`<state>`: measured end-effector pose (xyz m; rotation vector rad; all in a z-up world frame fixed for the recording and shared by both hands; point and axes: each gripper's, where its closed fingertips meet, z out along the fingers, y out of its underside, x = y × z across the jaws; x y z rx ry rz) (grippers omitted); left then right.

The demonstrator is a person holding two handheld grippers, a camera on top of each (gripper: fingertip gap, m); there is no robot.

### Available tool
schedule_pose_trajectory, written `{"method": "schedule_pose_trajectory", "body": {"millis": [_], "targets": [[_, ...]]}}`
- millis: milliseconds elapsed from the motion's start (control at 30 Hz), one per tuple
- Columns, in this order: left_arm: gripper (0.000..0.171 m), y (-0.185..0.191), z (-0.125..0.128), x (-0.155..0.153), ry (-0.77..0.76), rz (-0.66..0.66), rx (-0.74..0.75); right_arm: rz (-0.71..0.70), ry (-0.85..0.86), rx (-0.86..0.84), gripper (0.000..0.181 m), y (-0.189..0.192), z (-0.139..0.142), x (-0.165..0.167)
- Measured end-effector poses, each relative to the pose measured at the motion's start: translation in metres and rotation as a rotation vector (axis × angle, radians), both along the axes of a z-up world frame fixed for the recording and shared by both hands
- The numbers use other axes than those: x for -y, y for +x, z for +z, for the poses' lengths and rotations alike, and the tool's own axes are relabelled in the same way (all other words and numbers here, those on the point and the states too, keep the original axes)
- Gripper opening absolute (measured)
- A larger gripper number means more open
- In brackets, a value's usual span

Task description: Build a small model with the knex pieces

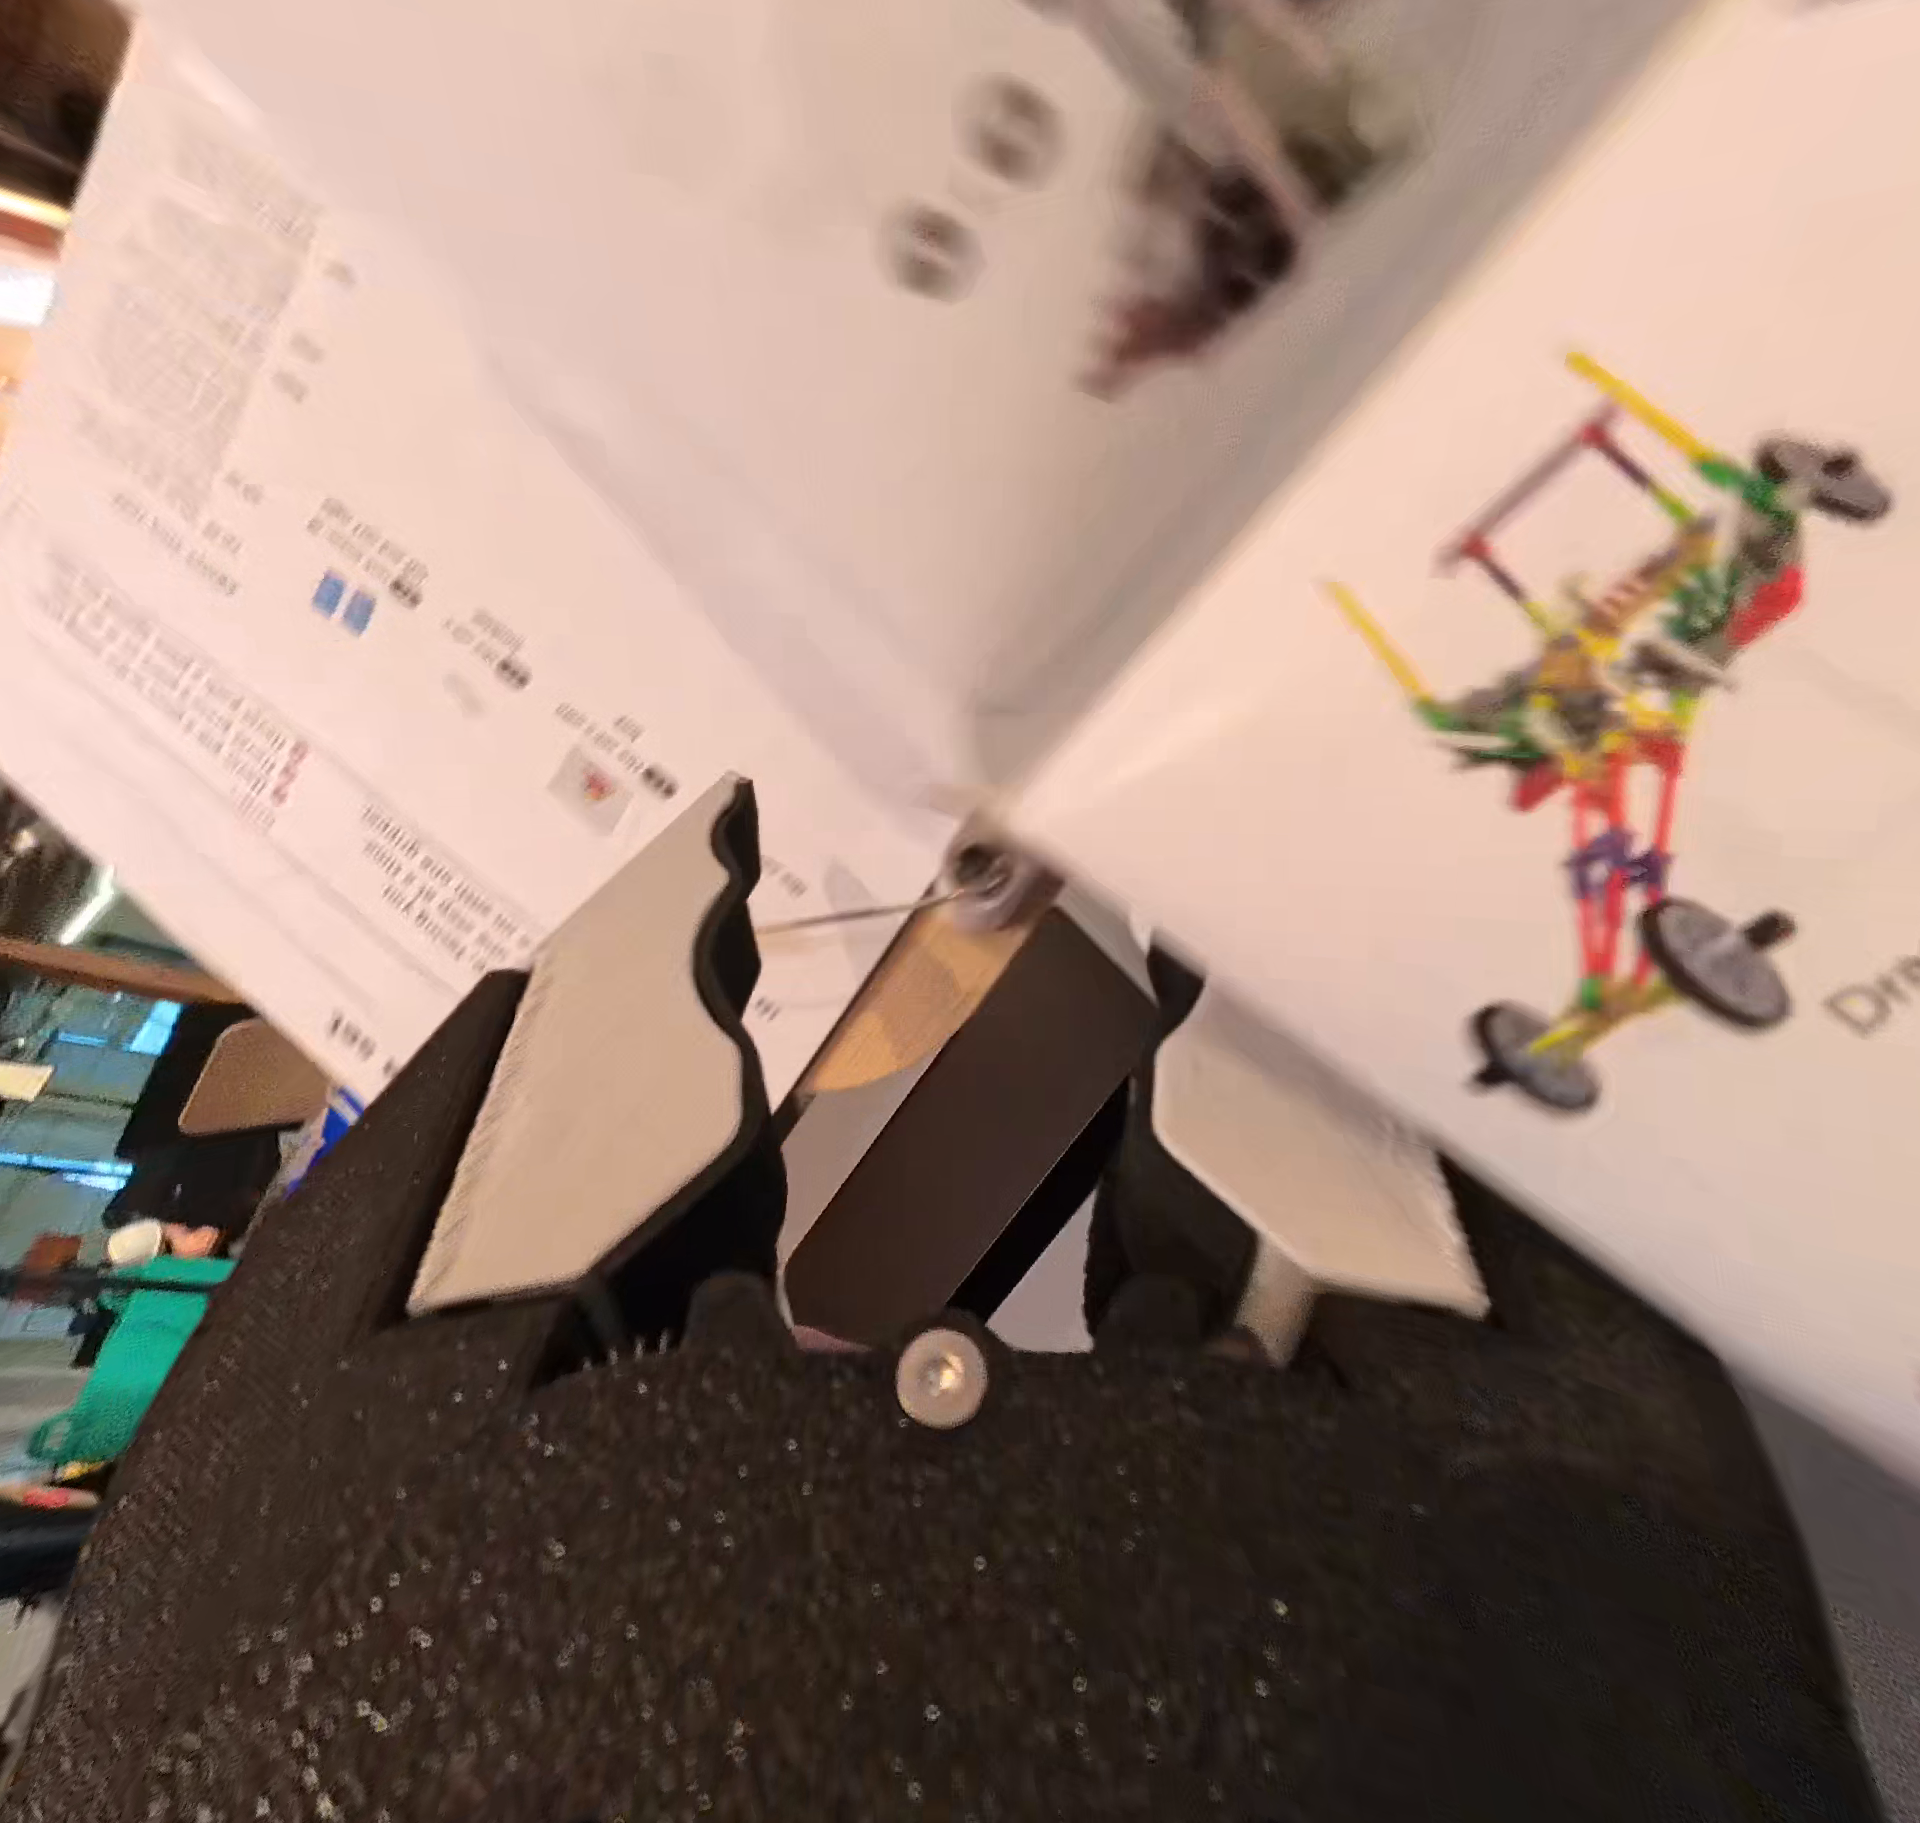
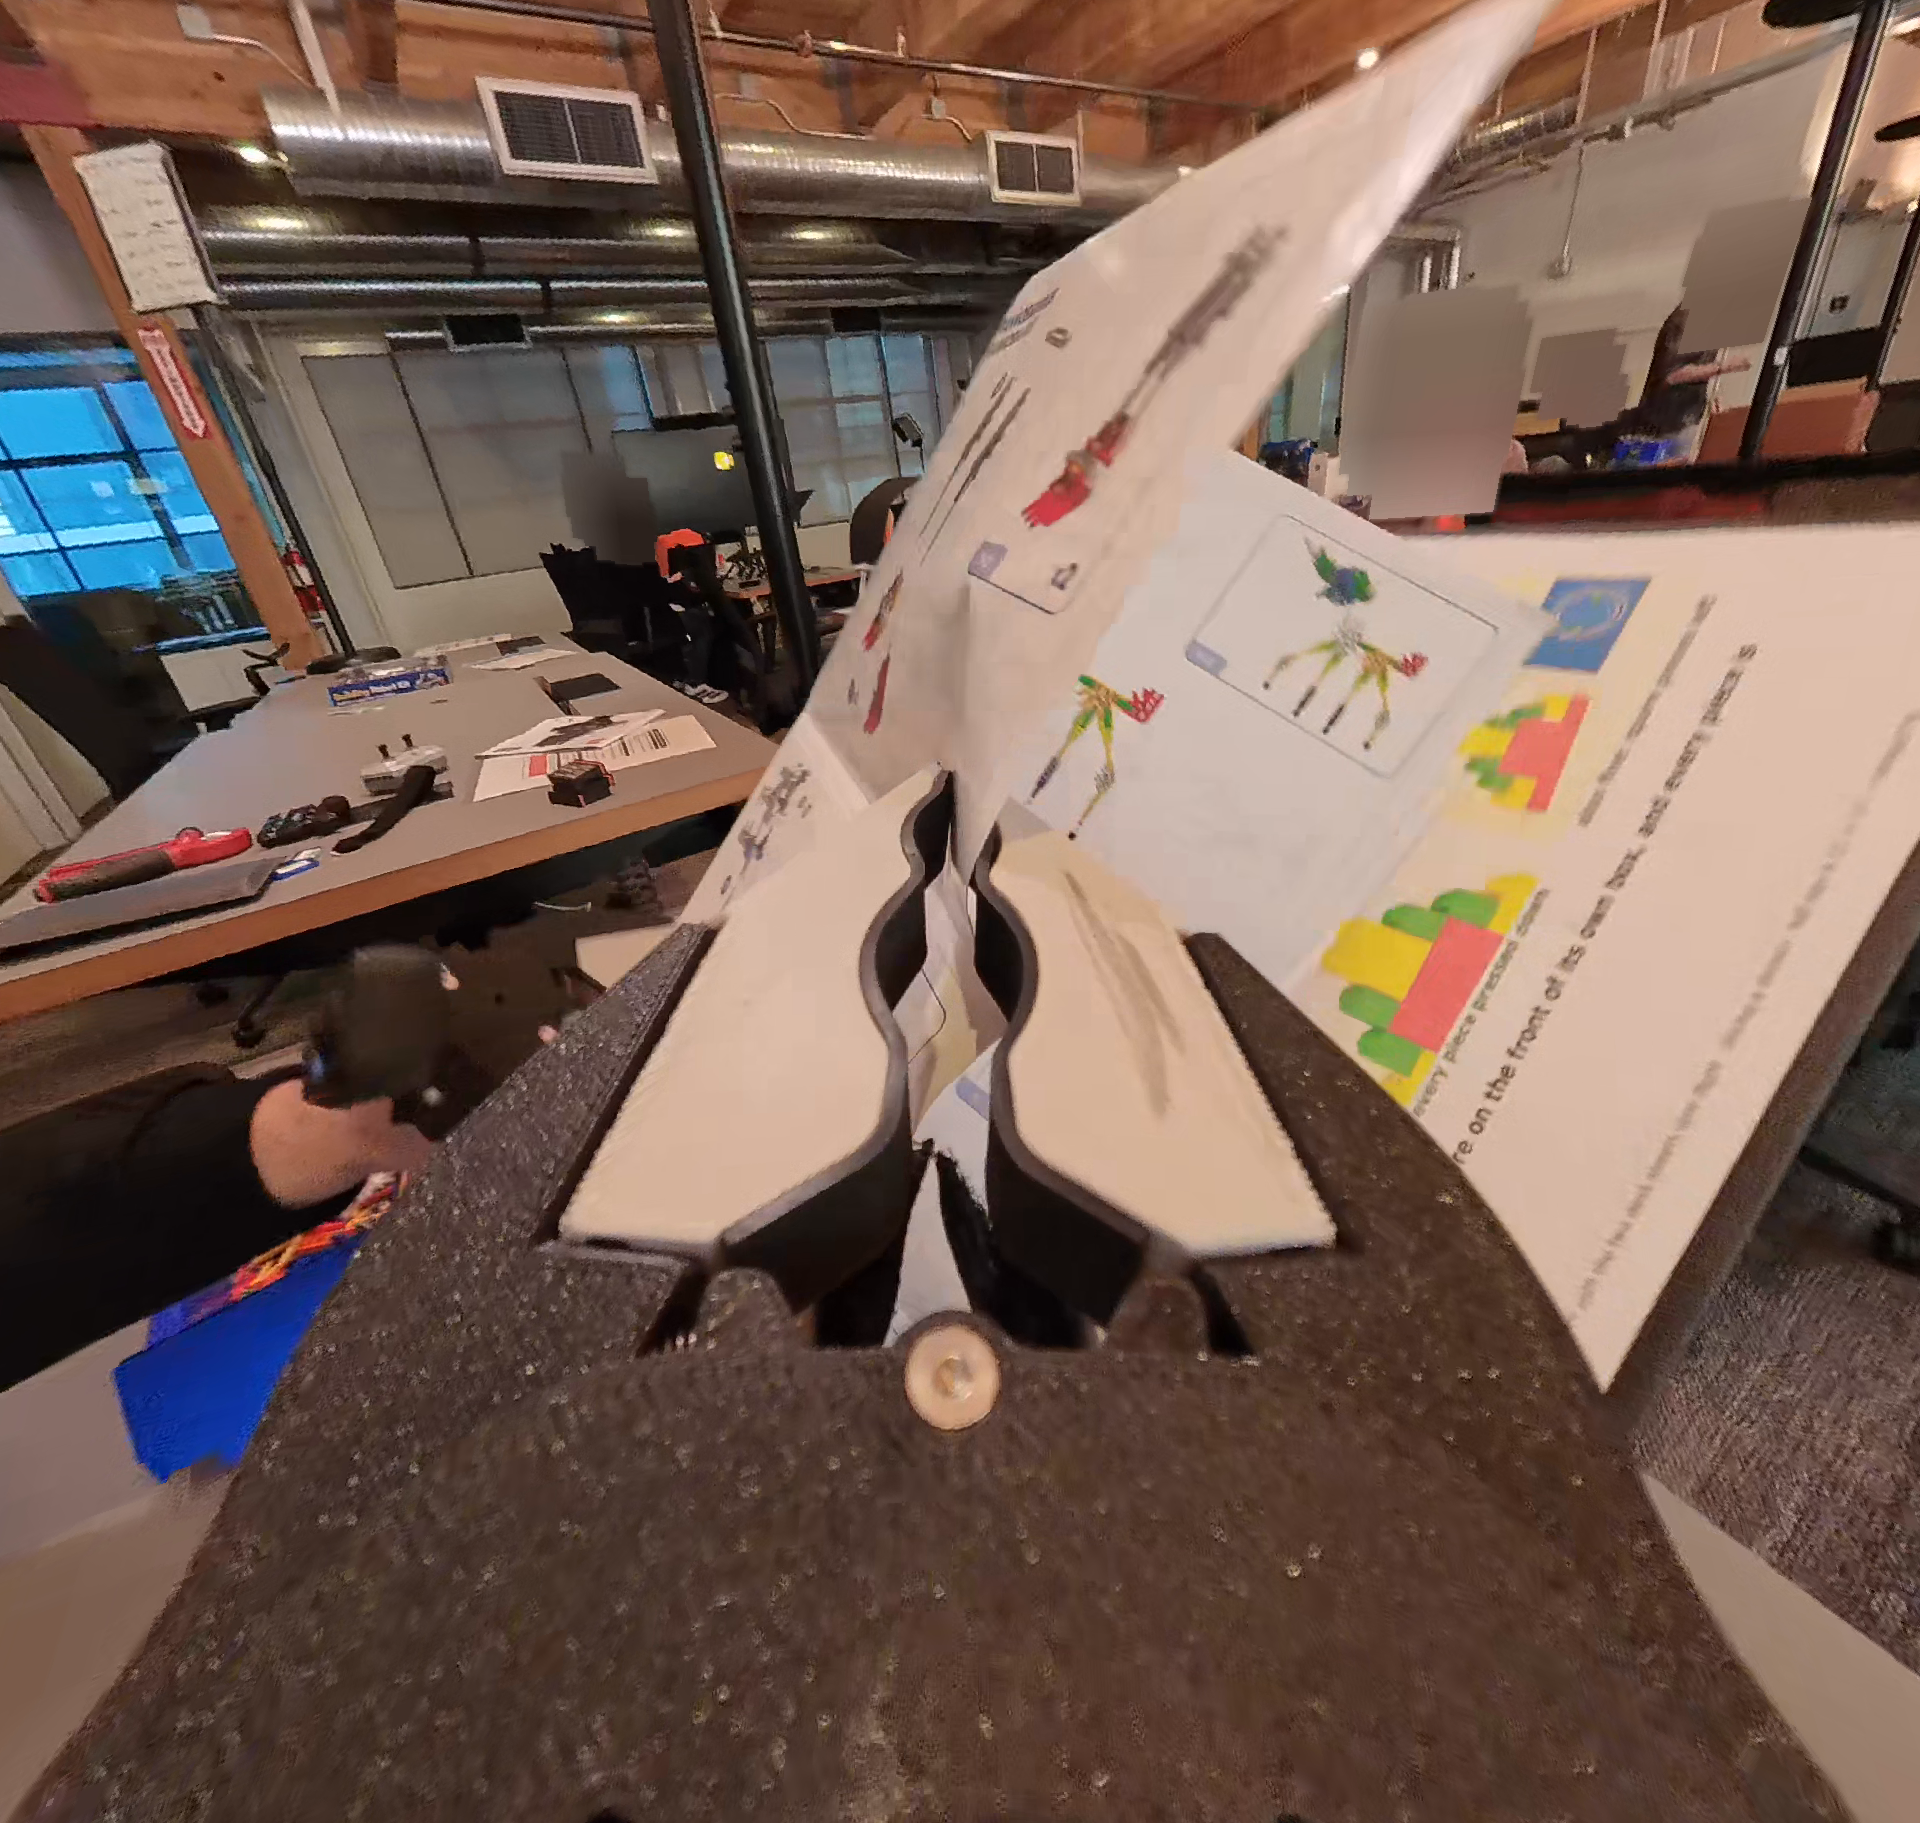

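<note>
Left gripper (image 1: pixel 945 880) fills the near view. Its jaws are set on either side of a dark binder clip (image 1: pixel 966 1098), apparently closed on it, with both fingers against the clip's flanks. The contact on the right side is partly hidden.

The clip's hinge end meets the booklet (image 1: pixel 1351 838) at the fold, on its near edge. A wire handle sticks out to the left. The booklet is open and tilted, with blurred print on the left leaf and a coloured rod-and-wheel model on the right leaf. I see nothing under it in this view.

Right gripper (image 2: pixel 961 817) has its jaws nearly together, pinching a single page (image 2: pixel 1091 443) near its lower edge. Paper shows in the slit between the pads. The page stands up and curls away from the rest of the booklet, whose far leaf lies flatter off to the right.

Behind and well apart from this is a grey table (image 2: pixel 312 734) with papers and small tools spread toward its near edge. A blue box (image 2: pixel 208 1378) sits low on the left. Beside it is a hand on a dark object, too blurred to identify.
</note>
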<state>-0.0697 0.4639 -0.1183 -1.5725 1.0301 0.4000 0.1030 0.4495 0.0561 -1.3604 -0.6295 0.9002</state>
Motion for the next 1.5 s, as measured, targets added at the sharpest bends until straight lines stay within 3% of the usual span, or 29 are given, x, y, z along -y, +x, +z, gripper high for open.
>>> {"method": "schedule_pose_trajectory", "body": {"millis": [33, 267, 333, 467, 533, 633, 733, 967, 1033, 1067, 1167, 1233, 1433, 1500], "targets": [[0.069, -0.008, 0.003, 0.000, -0.002, 0.004, 0.021, -0.011, -0.012, 0.008, 0.000, -0.004, -0.008, -0.006], [0.042, -0.013, 0.017, 0.019, -0.347, -0.204, 0.529, -0.082, -0.062, 0.100, 0.000, -0.021, -0.055, -0.037], [0.036, -0.013, 0.029, 0.022, -0.369, -0.266, 0.672, -0.102, -0.062, 0.105, 0.000, -0.020, -0.058, -0.042], [0.042, -0.007, 0.036, 0.025, -0.421, -0.323, 0.779, -0.113, -0.072, 0.115, 0.000, -0.015, -0.064, -0.049], [0.061, -0.004, 0.041, 0.028, -0.469, -0.383, 0.834, -0.118, -0.082, 0.116, 0.000, -0.011, -0.066, -0.051], [0.071, -0.003, 0.051, 0.034, -0.543, -0.460, 0.930, -0.109, -0.082, 0.118, 0.000, -0.008, -0.070, -0.048], [0.074, 0.014, 0.053, 0.039, -0.572, -0.500, 0.911, -0.105, -0.085, 0.137, 0.000, -0.011, -0.081, -0.046], [0.075, 0.044, 0.021, 0.007, -0.564, -0.278, 0.712, -0.102, -0.093, 0.157, 0.000, -0.017, -0.097, -0.042], [0.063, 0.048, 0.021, 0.004, -0.565, -0.256, 0.705, -0.100, -0.094, 0.170, 0.000, -0.017, -0.098, -0.041], [0.045, 0.045, 0.018, -0.001, -0.569, -0.210, 0.703, -0.101, -0.095, 0.173, 0.000, -0.016, -0.099, -0.042], [0.015, 0.042, 0.018, -0.003, -0.567, -0.196, 0.746, -0.095, -0.100, 0.167, 0.000, -0.011, -0.097, -0.041], [0.004, 0.042, 0.015, -0.001, -0.581, -0.209, 0.758, -0.069, -0.120, 0.166, 0.000, -0.011, -0.099, -0.039], [0.000, 0.041, 0.029, -0.002, -0.506, -0.224, 0.802, -0.090, -0.140, 0.172, 0.003, -0.007, -0.107, -0.042], [0.000, 0.038, 0.040, -0.005, -0.461, -0.221, 0.831, -0.105, -0.160, 0.188, 0.014, -0.004, -0.112, -0.044]]}}
